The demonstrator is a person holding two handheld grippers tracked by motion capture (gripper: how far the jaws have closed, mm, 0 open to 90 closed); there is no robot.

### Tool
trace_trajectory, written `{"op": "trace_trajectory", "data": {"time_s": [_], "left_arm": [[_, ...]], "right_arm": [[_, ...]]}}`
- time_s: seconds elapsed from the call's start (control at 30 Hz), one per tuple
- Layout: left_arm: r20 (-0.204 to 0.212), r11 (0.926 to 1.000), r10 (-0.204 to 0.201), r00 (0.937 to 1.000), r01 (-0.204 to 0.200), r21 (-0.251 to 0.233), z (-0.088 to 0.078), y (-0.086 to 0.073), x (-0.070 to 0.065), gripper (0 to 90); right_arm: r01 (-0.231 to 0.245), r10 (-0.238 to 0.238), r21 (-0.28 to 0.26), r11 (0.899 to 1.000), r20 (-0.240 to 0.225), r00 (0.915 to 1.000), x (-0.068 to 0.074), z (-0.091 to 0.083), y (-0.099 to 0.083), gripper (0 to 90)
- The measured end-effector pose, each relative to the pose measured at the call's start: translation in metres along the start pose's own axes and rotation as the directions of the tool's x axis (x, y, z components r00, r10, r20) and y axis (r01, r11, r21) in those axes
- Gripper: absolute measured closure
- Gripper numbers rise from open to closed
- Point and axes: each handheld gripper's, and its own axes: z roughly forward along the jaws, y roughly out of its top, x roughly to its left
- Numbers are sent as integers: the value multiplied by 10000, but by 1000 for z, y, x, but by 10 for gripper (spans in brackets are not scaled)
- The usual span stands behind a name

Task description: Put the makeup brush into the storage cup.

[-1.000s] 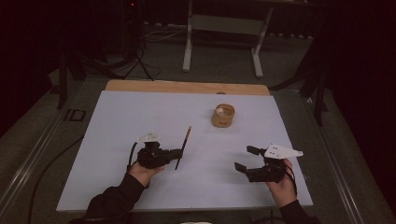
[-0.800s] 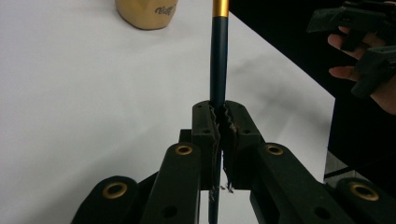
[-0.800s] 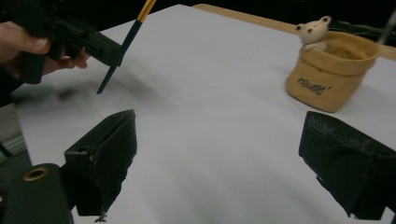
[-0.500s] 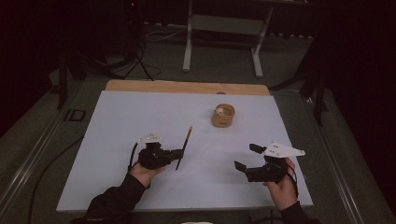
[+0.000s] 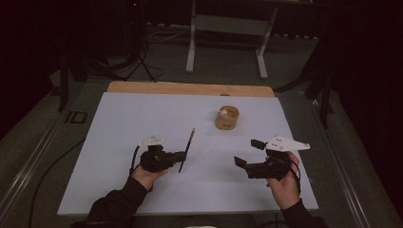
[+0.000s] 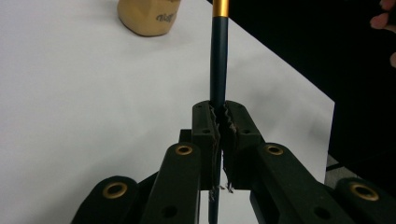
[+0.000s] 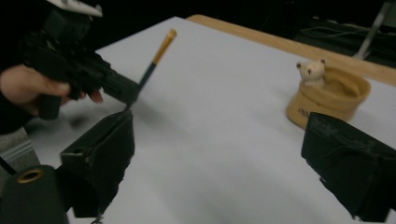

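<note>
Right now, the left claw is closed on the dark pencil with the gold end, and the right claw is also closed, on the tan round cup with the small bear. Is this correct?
Not quite. The left claw is closed on the dark pencil with the gold end, but the right claw is open and holds nothing. The right gripper view shows its jaws wide apart, with the tan round cup with the small bear standing free on the white table.

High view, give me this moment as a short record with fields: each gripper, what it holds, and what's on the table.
left gripper: shut on the pen, dark shaft, gold end pointing away from the person
right gripper: open, holding nothing
cup: tan, on the white table, far side, with a small bear figure at its rim
pen and cup: apart
</note>
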Motion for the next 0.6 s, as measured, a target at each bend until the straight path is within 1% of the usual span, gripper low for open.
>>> {"op": "trace_trajectory", "data": {"time_s": [0.03, 0.07, 0.13, 0.17, 0.23, 0.3, 0.37, 0.4, 0.43, 0.47, 0.53, 0.6], "left_arm": [[20, 9999, 85, 10000, -85, -60, 0, 0, 0, 845], [46, 9999, 108, 9999, -108, -62, -1, 0, 0, 845], [189, 9999, 6, 9998, -4, -113, 0, -1, 0, 845], [144, 10000, 18, 9999, -16, -98, 0, -1, 0, 845], [184, 9999, -48, 9998, 50, -103, 0, -1, 1, 845], [121, 9999, -21, 9999, 23, -128, 0, -1, 0, 845], [99, 9999, -27, 9999, 29, -148, 0, -1, 0, 845], [83, 9999, 49, 10000, -48, -110, 0, -2, 0, 845], [66, 10000, 43, 10000, -42, -58, 0, -2, 0, 845], [83, 10000, -62, 9999, 62, -53, 0, -2, 0, 845], [56, 10000, -10, 10000, 10, -40, 1, -3, 0, 845], [105, 9999, -84, 9999, 85, -77, 0, -2, 1, 846]], "right_arm": [[21, -21, -1, 10000, -60, 10000, 1, 0, 4, 96], [65, -66, -127, 9999, -62, 10000, 2, 1, 8, 96], [166, -168, -184, 9997, -111, 9998, 4, 2, 14, 96], [213, -215, -207, 9996, -66, 9997, 5, 3, 17, 96], [243, -248, -329, 9992, -141, 9996, 7, 6, 23, 96], [275, -285, -408, 9988, -236, 9993, 10, 9, 28, 96], [397, -403, -405, 9984, -151, 9991, 13, 13, 33, 97], [469, -470, -298, 9985, -38, 9989, 16, 16, 34, 97], [533, -533, -146, 9985, 50, 9986, 18, 19, 35, 97], [524, -523, -125, 9985, 60, 9986, 21, 22, 36, 97], [355, -355, -118, 9993, 7, 9994, 23, 28, 38, 97], [176, -174, -277, 9995, 68, 9998, 25, 31, 41, 97]]}}
